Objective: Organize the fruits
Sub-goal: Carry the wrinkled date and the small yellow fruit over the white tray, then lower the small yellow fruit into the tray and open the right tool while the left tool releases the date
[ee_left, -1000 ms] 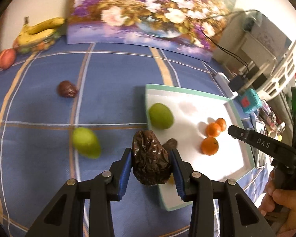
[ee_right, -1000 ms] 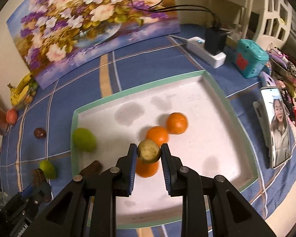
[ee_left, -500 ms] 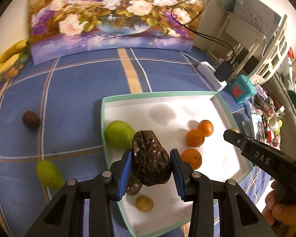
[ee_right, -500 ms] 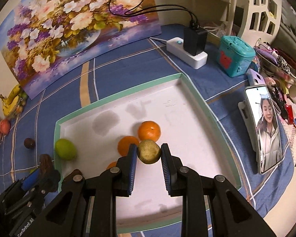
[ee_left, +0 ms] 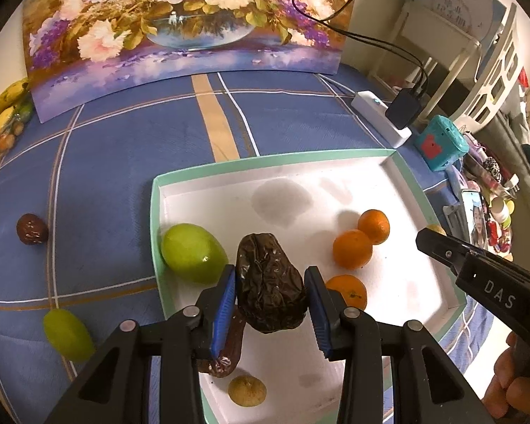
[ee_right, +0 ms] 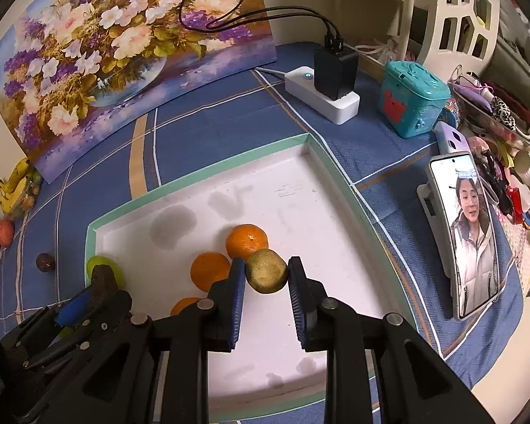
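Blue checked cloth point(ee_left: 116, 162) under the white tray point(ee_left: 335, 183); our left gripper point(ee_left: 270, 305) pinches a wrinkled dark fruit point(ee_left: 270, 288), our right gripper point(ee_right: 266, 286) clamps a yellow-green fruit point(ee_right: 266, 271)

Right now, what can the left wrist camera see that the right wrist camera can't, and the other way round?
Only the left wrist view shows the small tan fruit lying in the tray and the green fruit out on the cloth. Only the right wrist view shows the red fruit at the far left edge. Both show the tray, the three oranges, and each gripper shut on its fruit: left gripper, right gripper.
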